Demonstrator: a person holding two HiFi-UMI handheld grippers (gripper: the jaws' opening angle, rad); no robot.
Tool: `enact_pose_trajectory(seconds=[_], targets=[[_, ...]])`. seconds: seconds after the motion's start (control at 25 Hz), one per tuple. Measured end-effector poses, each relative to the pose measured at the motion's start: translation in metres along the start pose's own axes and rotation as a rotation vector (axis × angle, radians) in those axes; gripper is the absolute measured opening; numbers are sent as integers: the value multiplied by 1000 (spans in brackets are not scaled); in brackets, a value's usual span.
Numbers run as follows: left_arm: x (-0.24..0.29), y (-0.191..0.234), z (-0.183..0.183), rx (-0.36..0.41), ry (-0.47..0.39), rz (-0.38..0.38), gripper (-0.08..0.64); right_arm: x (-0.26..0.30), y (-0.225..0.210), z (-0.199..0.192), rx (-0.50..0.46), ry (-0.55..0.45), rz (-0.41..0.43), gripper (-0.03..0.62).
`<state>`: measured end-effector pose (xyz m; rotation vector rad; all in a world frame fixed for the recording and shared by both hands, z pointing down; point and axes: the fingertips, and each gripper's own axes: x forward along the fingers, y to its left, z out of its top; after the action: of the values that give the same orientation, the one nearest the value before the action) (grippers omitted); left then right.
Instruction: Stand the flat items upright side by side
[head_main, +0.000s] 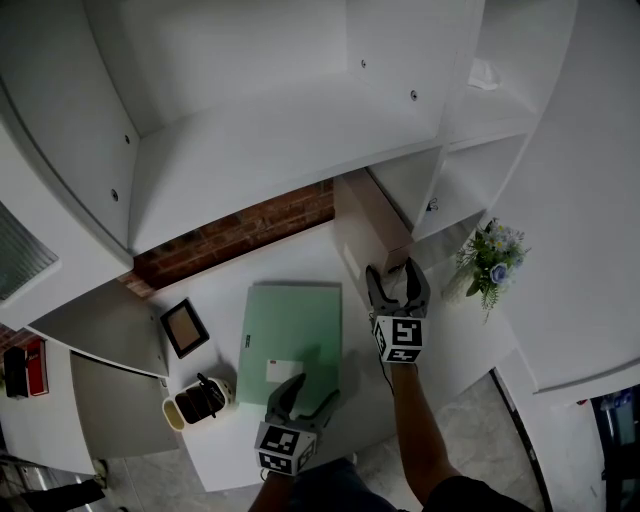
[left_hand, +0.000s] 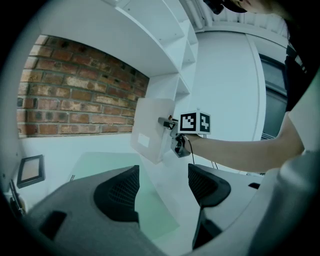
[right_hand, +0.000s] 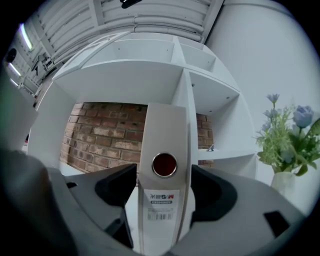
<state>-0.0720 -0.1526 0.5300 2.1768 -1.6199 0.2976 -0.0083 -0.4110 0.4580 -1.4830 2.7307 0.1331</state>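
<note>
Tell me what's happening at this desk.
A person works a gripper in each hand at a white desk. The right gripper has its jaws on either side of the spine of a white binder standing upright, seemingly not clamping it. The left gripper hovers open over the near edge of a green folder, which lies flat and is not yet stood up.

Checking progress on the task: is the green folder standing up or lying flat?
Lying flat. The green folder rests broad-face down on the white desk; the white binder stands upright.
</note>
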Motion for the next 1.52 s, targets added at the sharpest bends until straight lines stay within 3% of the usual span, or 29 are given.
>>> enact_pose_trajectory(seconds=[0.28,0.64,1.04,1.52], targets=[[-5,21,10,4,-25,52,296,-65,4,4,87,17,-37,321],[-7,104,27,-21,1,215,296,-114,62,-26,228,173,63,321],[6,176,7,-82,160,324,298,-105,133,-74,303,438,190,324],[34,231,-48,-195,363,330,332,-85,161,-147,361,705,239,383]])
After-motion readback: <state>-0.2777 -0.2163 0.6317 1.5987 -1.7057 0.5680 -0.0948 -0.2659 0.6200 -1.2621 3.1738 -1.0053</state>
